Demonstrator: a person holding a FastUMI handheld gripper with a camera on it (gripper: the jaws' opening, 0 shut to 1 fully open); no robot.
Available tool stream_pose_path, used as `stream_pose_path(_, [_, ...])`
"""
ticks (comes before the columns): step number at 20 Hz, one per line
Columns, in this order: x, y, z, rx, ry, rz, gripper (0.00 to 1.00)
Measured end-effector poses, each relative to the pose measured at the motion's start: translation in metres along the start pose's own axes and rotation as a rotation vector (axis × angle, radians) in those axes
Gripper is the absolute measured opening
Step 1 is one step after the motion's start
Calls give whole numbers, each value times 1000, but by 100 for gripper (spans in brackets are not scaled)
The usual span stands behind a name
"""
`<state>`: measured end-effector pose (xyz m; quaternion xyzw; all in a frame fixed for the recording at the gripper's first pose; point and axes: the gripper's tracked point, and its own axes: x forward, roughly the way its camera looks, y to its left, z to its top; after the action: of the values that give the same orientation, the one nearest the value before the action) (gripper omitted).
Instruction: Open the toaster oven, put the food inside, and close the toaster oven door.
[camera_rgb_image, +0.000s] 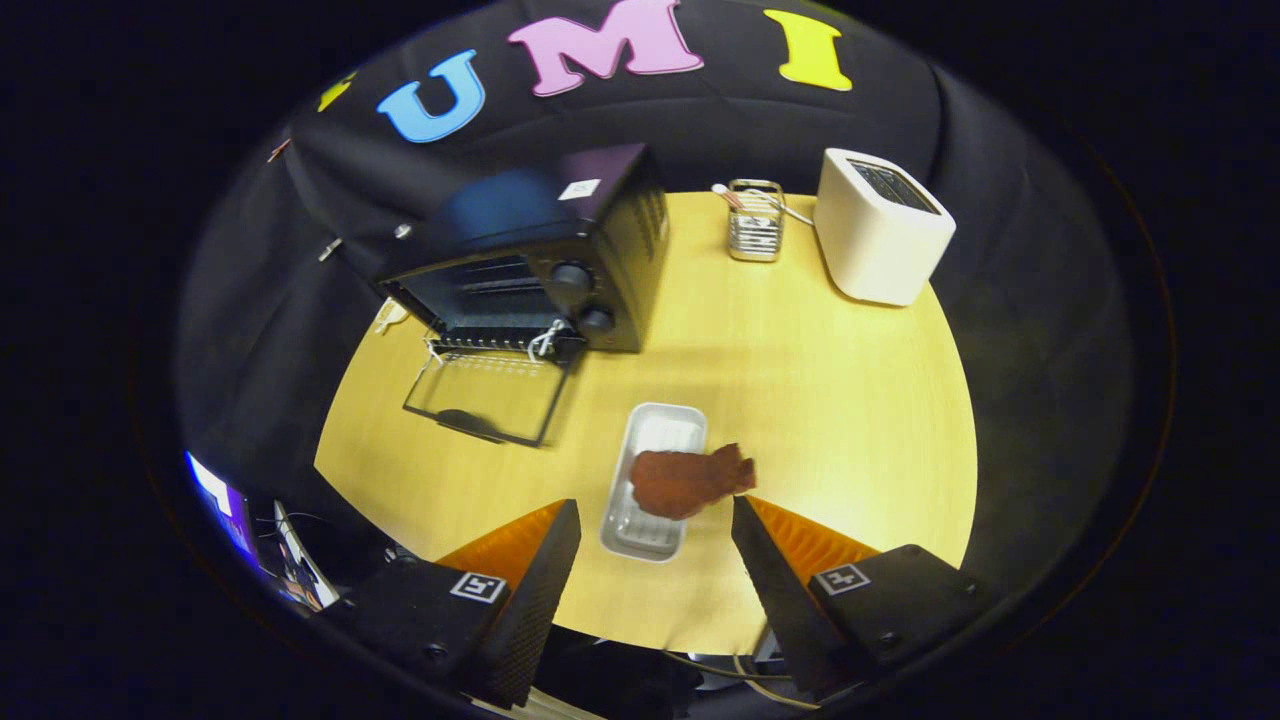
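Note:
A black toaster oven stands at the back left of the round wooden table. Its glass door hangs fully down onto the table, showing the wire rack inside. A brown piece of food lies across a shallow metal tray in the middle of the table, just ahead of my fingers. My gripper is open, held above the near table edge, with the tray's near end showing between the fingertips and nothing held.
A white slot toaster stands at the back right. Beside it, a small wire holder carries utensils. The booth's black cloth wall rises behind the table. A screen glows low beyond the table's left edge.

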<state>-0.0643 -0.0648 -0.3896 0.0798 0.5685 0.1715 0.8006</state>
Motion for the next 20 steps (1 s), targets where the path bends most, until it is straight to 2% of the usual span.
stream_pose_path(3, [24, -33, -2, 35, 88, 25, 94])
stream_pose_path(5, [44, -36, -1, 77, 136, 95, 88])
stream_pose_path(9, [79, -40, -6, 104, 224, 154, 61])
stream_pose_path(10, [84, -36, -8, 116, 240, 175, 49])
stream_pose_path(11, [81, -31, -11, 145, 247, 195, 44])
stream_pose_path(12, [67, -26, -9, 187, 246, 243, 35])
stream_pose_path(13, [74, -18, -4, 218, 228, 273, 27])
stream_pose_path(14, [68, -20, -2, 205, 194, 247, 15])
stream_pose_path(16, [55, -24, -2, 171, 122, 203, 16])
stream_pose_path(20, [9, 3, 12, 223, -59, 162, 15])
